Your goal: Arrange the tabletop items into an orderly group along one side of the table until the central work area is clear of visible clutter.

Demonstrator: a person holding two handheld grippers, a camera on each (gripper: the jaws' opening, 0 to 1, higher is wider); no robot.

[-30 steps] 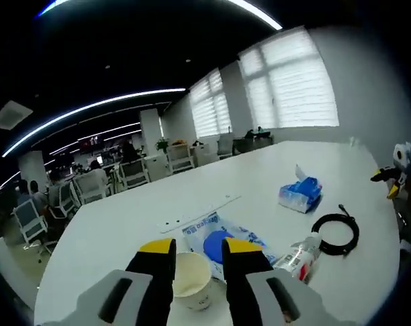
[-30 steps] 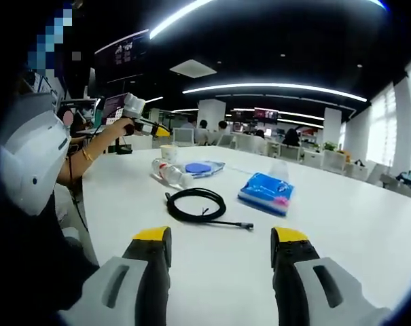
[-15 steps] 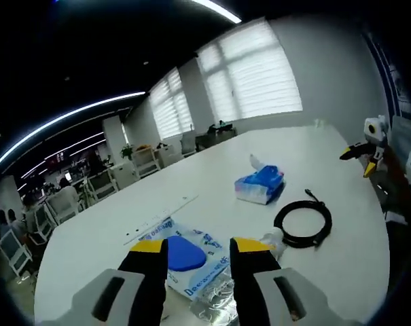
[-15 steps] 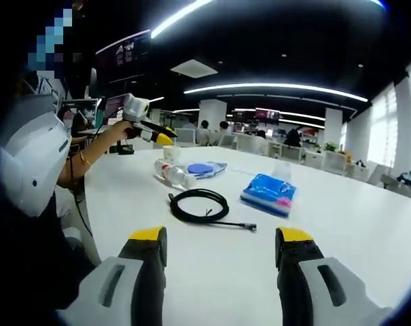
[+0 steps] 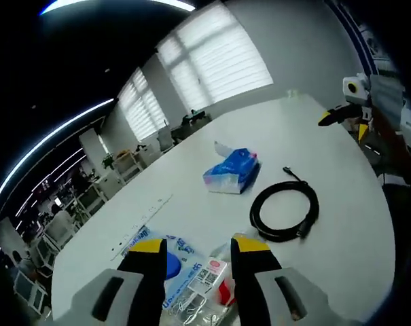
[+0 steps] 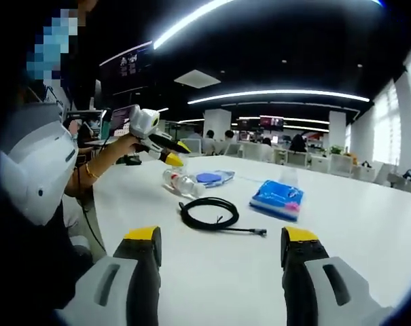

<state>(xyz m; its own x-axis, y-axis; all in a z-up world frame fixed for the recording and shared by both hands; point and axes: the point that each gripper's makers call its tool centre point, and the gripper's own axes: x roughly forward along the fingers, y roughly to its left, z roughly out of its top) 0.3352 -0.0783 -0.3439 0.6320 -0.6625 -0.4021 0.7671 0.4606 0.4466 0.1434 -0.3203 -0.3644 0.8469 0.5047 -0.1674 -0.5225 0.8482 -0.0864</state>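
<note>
Left tool jaws apart, gripping nothing, over the plastic bottle and blue-printed bag, right tool wide open above bare white counter, coiled black cable then blue tissue pack lying beyond.

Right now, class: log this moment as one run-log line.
left gripper: open, above plastic bottle | right gripper: open, empty | coiled black cable, blue tissue pack: table centre
</note>
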